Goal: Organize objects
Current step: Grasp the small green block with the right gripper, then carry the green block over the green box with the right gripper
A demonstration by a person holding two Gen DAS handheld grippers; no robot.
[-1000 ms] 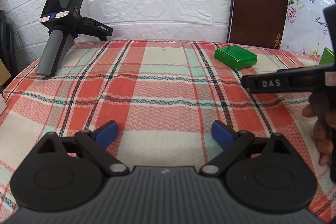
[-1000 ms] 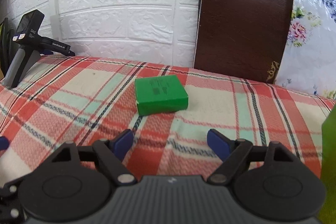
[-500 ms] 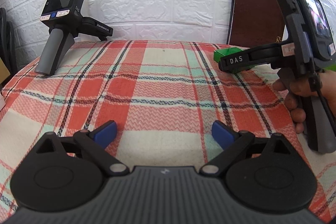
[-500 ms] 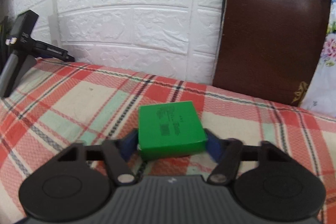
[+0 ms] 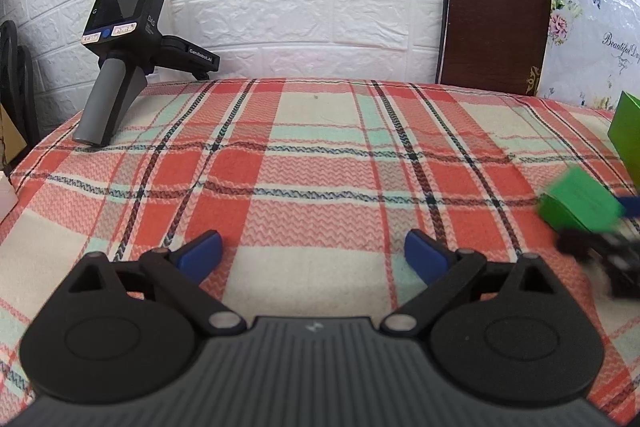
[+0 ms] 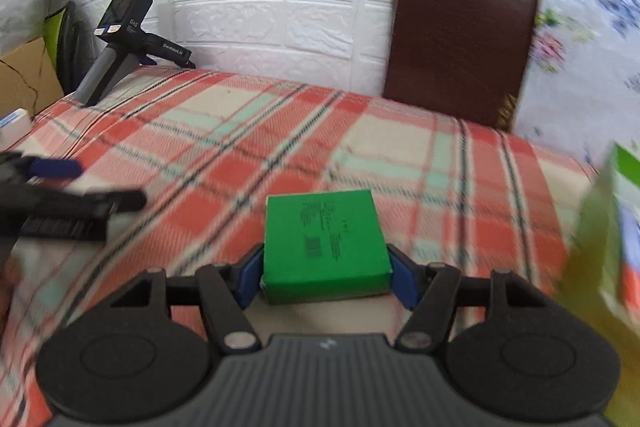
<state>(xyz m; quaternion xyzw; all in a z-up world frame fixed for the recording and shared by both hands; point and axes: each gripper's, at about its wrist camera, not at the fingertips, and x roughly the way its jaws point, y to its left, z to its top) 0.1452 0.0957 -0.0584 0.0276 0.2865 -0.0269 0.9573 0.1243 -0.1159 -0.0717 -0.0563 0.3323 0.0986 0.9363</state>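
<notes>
While the left hand-held gripper (image 5: 312, 255) gapes, the right hand-held gripper (image 6: 324, 273) clamps the green box (image 6: 324, 239).

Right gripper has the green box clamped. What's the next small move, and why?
Probably carry it a little further right toward the tall green container at the frame edge. The right gripper has both blue pads against the sides of the green box, while the left gripper sits open and empty above the plaid cloth.
</notes>
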